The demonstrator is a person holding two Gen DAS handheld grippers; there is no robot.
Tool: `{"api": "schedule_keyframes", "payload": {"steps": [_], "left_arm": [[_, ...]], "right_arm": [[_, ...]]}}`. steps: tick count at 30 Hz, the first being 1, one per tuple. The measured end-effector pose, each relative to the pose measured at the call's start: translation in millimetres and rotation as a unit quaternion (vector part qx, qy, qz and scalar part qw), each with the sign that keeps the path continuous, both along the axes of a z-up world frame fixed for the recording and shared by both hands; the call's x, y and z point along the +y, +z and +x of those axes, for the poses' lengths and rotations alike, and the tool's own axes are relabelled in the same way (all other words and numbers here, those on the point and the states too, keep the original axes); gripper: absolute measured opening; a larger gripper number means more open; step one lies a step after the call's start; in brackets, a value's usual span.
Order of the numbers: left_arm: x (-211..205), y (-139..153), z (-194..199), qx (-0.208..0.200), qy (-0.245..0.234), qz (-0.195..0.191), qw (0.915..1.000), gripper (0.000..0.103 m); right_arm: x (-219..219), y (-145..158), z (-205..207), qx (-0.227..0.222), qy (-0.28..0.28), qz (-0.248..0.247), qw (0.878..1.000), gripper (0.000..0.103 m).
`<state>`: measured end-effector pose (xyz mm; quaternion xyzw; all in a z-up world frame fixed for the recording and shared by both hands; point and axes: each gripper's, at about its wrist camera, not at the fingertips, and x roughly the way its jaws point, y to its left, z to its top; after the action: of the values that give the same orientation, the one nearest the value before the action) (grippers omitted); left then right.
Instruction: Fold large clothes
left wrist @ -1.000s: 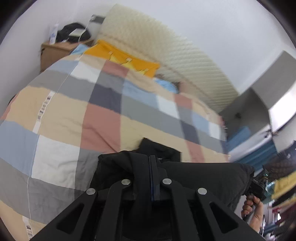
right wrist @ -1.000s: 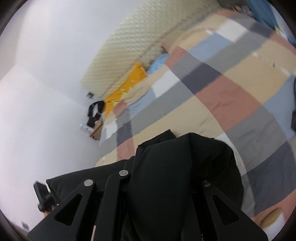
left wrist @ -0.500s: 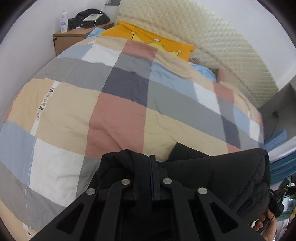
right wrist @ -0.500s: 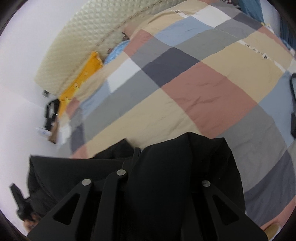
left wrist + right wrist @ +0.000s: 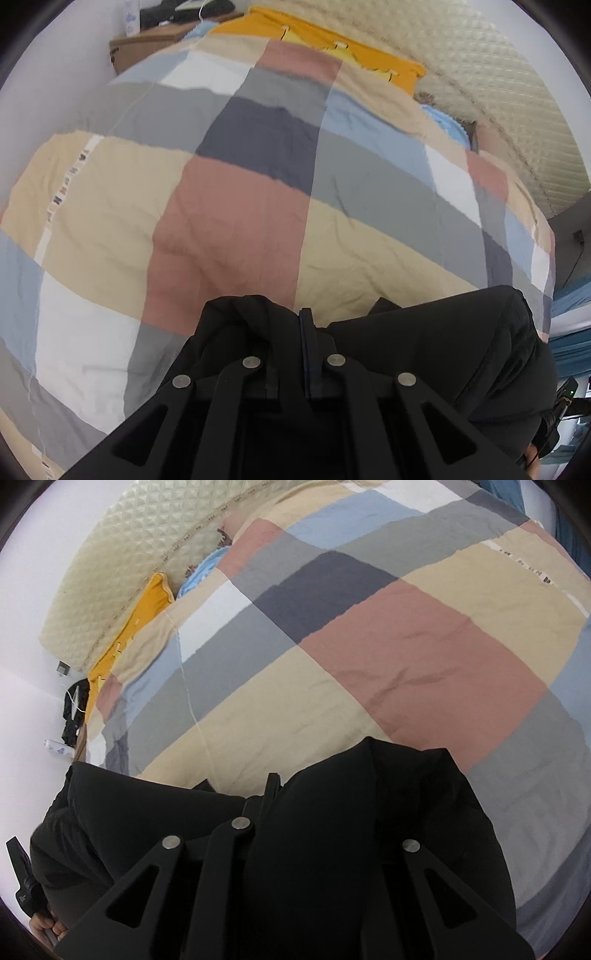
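Note:
A large black garment [image 5: 443, 339] hangs stretched between my two grippers above the near end of a bed. My left gripper [image 5: 304, 325] is shut on one bunched end of it. My right gripper [image 5: 273, 790] is shut on the other end, and the cloth [image 5: 369, 830] drapes over its right finger and hides it. Each view shows the garment running sideways toward the other hand-held gripper at the frame edge. The bed's patchwork quilt [image 5: 229, 229] lies below, also seen in the right wrist view [image 5: 406, 657].
An orange pillow [image 5: 332, 48] and a light blue one [image 5: 447, 122] lie at the bed head against a cream quilted headboard [image 5: 498, 92]. A wooden bedside table [image 5: 147, 44] with dark items stands in the far left corner. Blue bedding [image 5: 569, 325] is at right.
Both grippers have tilted down and moved forward over the bed with the black garment still held. The quilt now fills more of both views and the walls less.

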<state>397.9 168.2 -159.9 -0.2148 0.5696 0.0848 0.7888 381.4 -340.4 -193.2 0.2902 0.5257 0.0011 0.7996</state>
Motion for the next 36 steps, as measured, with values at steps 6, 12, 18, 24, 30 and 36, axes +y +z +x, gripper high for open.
{"api": "schedule_keyframes", "payload": {"steps": [6, 12, 18, 24, 30, 36], "left_arm": [[8, -8, -3, 0.024, 0.008, -0.032, 0.9992, 0.007], [30, 13, -26, 0.026, 0.03, -0.101, 0.9941, 0.011], [53, 59, -62, -0.001, 0.041, -0.153, 0.9874, 0.018], [49, 106, -104, -0.03, -0.047, -0.107, 0.9927, 0.071], [44, 141, -137, -0.079, -0.076, -0.032, 0.9935, 0.071], [-28, 148, -159, -0.158, -0.14, 0.02, 0.9772, 0.071]], "right_arm": [[-5, -4, -1, 0.014, -0.033, 0.042, 0.998, 0.017], [-20, 0, -23, 0.022, -0.089, 0.13, 0.987, 0.03], [-27, 53, -47, -0.015, -0.105, 0.122, 0.987, 0.081], [-31, 112, -68, -0.065, -0.083, 0.048, 0.993, 0.081], [-33, 164, -88, -0.123, -0.089, -0.069, 0.986, 0.081], [30, 176, -112, -0.188, 0.027, -0.111, 0.975, 0.081]]}}
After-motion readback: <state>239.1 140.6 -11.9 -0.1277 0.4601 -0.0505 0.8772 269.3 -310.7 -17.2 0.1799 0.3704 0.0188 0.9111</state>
